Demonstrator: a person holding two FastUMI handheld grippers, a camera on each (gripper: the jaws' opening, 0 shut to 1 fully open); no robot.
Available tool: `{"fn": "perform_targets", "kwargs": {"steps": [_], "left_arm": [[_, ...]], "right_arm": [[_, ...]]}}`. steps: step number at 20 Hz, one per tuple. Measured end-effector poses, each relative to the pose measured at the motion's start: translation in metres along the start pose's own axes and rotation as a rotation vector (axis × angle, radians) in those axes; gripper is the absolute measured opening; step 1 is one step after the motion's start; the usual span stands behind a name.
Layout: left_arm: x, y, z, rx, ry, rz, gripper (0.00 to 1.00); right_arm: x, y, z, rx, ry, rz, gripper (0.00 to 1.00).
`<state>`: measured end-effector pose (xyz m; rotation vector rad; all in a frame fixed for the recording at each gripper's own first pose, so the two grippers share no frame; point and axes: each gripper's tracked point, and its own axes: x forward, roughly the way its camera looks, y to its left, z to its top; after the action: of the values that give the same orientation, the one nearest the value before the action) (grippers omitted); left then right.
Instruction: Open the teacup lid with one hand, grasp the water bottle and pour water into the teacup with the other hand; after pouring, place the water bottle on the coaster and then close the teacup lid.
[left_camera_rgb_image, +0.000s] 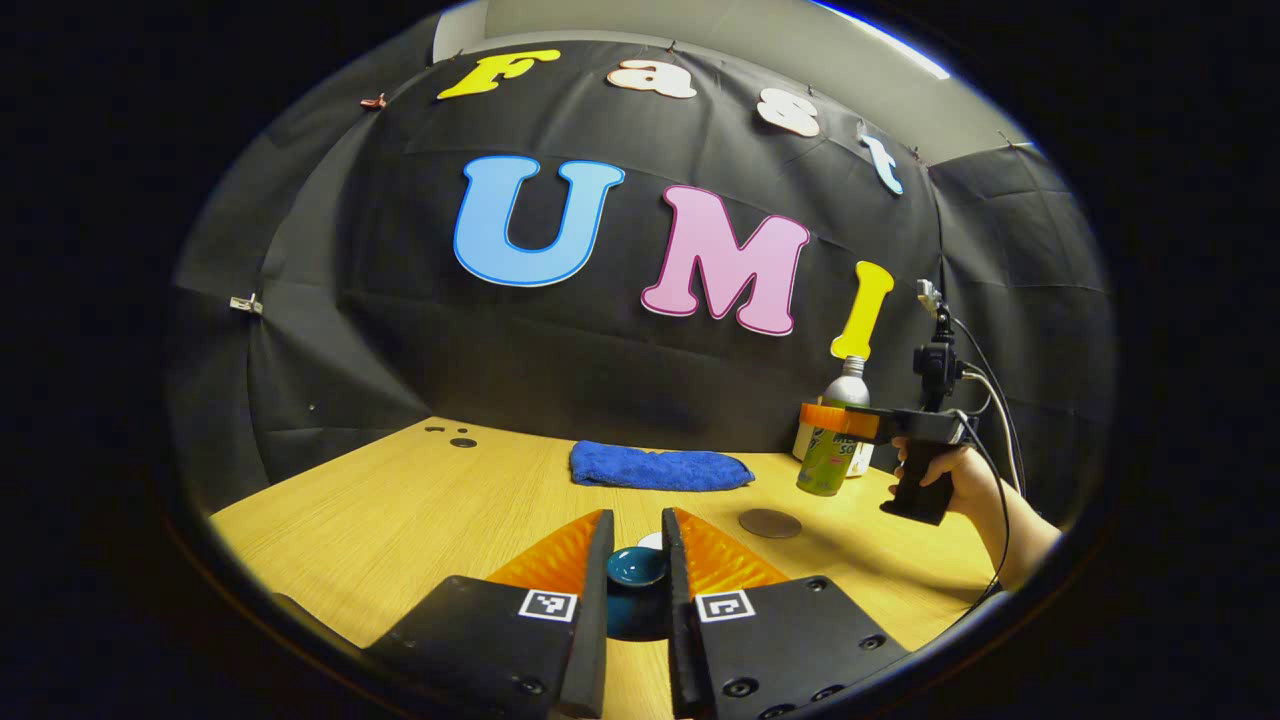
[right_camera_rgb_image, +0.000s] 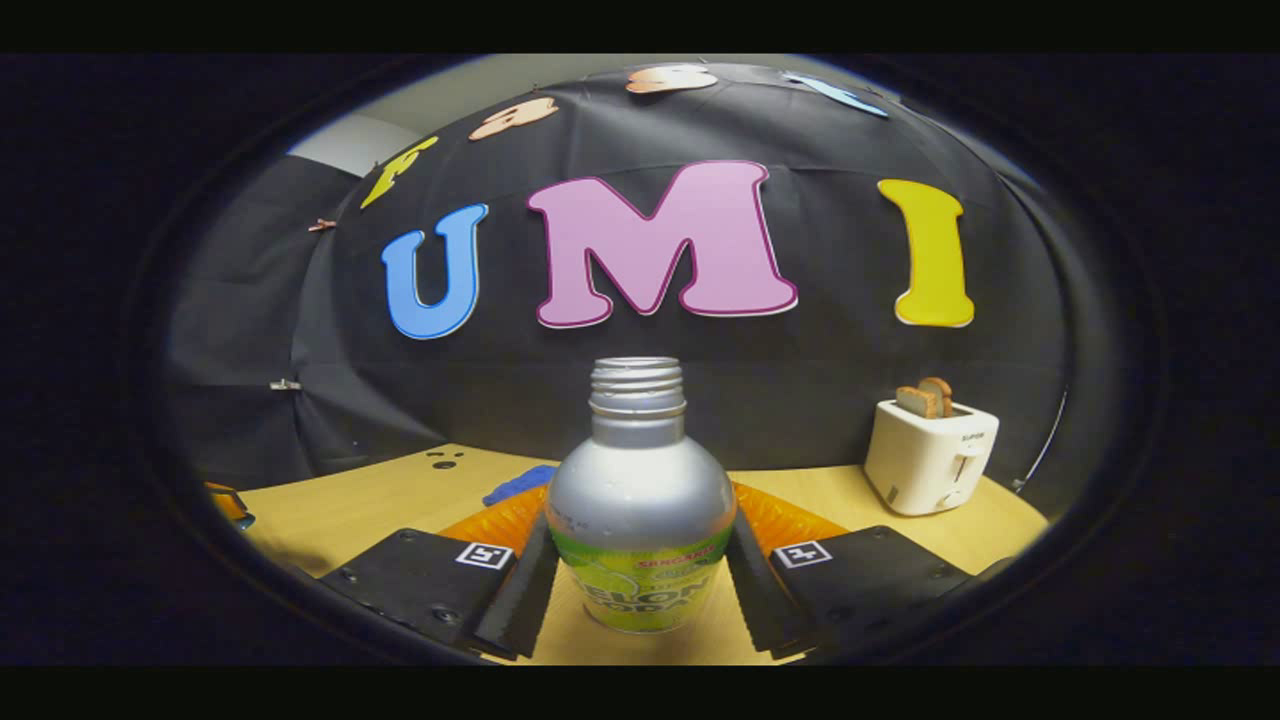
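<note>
**Both claws closed on their things**

My left claw (left_camera_rgb_image: 636, 560) grips the teacup lid (left_camera_rgb_image: 636, 566) between its fingers, low over the bench (left_camera_rgb_image: 400, 510). My right claw (right_camera_rgb_image: 640, 570) clamps the water bottle (right_camera_rgb_image: 640, 520), upright and uncapped. The coaster (left_camera_rgb_image: 769, 523) lies ahead-right of my left claw, near the bottle.

Blue towel (left_camera_rgb_image: 660, 467) lying crumpled at the back of the wooden worktop (left_camera_rgb_image: 400, 510) near the black wall, white toaster (right_camera_rgb_image: 930, 456) at the worktop's far right with two bread slices (right_camera_rgb_image: 925, 399) standing in its slots, small dark holes (left_camera_rgb_image: 450, 435) in the worktop's far left corner
</note>
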<state>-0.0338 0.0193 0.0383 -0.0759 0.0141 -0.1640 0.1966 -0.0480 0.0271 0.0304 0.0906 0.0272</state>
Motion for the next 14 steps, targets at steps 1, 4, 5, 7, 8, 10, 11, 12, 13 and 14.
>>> {"fn": "perform_targets", "kwargs": {"steps": [1,4,5,7,8,10,11,12,13,14], "left_arm": [[0.0,0.001,-0.001,0.002,0.002,0.003,0.32],[0.001,0.003,-0.004,0.003,0.015,0.011,0.29],[0.002,0.004,-0.006,0.005,0.016,0.013,0.29],[0.004,0.006,-0.009,0.006,0.026,0.017,0.29],[0.005,0.006,-0.011,0.004,0.032,0.016,0.29],[0.007,0.004,-0.013,0.007,0.041,0.015,0.29],[0.007,0.003,-0.013,0.013,0.041,0.013,0.29],[0.008,0.003,-0.014,0.02,0.042,0.011,0.3],[0.008,0.002,-0.014,0.025,0.042,0.01,0.3],[0.009,0.002,-0.015,0.026,0.046,0.009,0.3]], "right_arm": [[0.006,0.003,-0.007,0.011,-0.001,0.006,0.79],[0.026,-0.001,-0.027,-0.039,0.006,-0.001,0.79],[0.03,-0.002,-0.035,-0.064,0.019,-0.006,0.79],[0.036,-0.002,-0.046,-0.073,0.037,-0.002,0.79],[0.037,0.0,-0.051,-0.062,0.044,0.004,0.8],[0.041,0.002,-0.057,-0.056,0.046,0.01,0.81],[0.043,0.0,-0.06,-0.06,0.048,0.006,0.81],[0.044,-0.001,-0.062,-0.066,0.051,0.001,0.8],[0.046,-0.002,-0.066,-0.071,0.056,0.002,0.81],[0.048,-0.002,-0.068,-0.077,0.063,0.0,0.81]]}}
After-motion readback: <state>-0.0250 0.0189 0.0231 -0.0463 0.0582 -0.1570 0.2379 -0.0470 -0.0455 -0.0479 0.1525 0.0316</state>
